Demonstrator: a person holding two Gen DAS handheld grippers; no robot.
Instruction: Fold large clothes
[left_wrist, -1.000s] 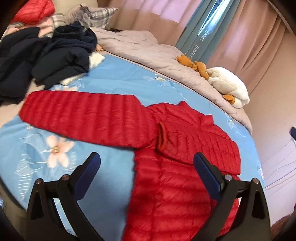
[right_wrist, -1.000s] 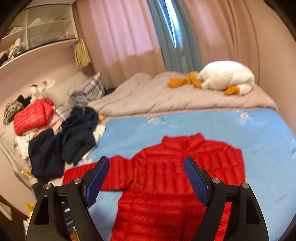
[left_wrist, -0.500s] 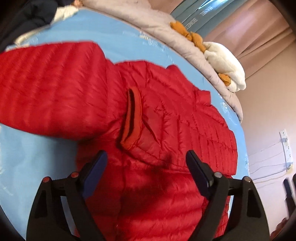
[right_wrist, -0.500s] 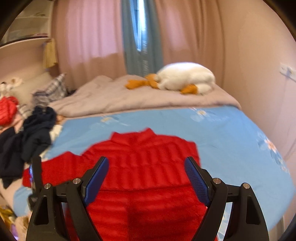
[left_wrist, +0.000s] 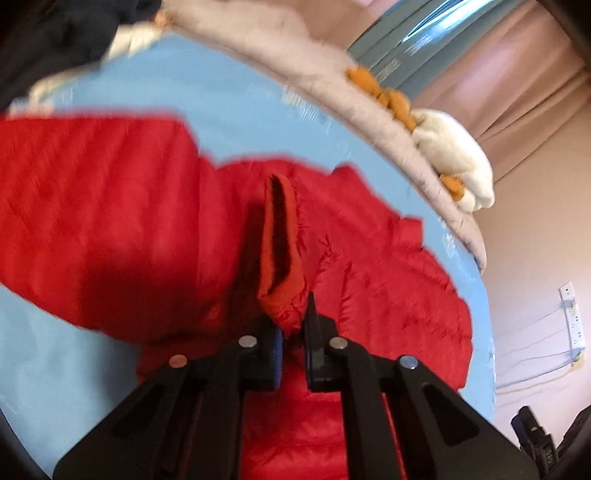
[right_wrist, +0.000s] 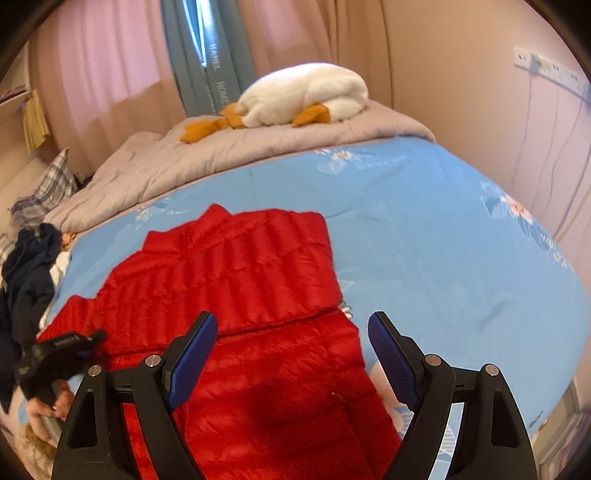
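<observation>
A red quilted puffer jacket (right_wrist: 236, 280) lies flat on the blue floral bedsheet (right_wrist: 443, 236), one sleeve folded across its body. In the left wrist view my left gripper (left_wrist: 293, 332) is shut on the folded sleeve's cuff (left_wrist: 282, 258), pinching its lower end just above the jacket (left_wrist: 388, 295). The other sleeve (left_wrist: 92, 221) stretches out to the left. My right gripper (right_wrist: 291, 354) is open and empty, hovering over the jacket's lower body. The left gripper (right_wrist: 55, 354) also shows at the left edge of the right wrist view.
A grey duvet (right_wrist: 221, 158) lies bunched along the far side of the bed, with a white and orange plush toy (right_wrist: 303, 96) on it. A pile of dark clothes (right_wrist: 26, 280) sits at the left. Curtains and a wall stand behind and to the right.
My left gripper has moved down onto the jacket and shut on the sleeve cuff. My right gripper has moved to the right and stays open.
</observation>
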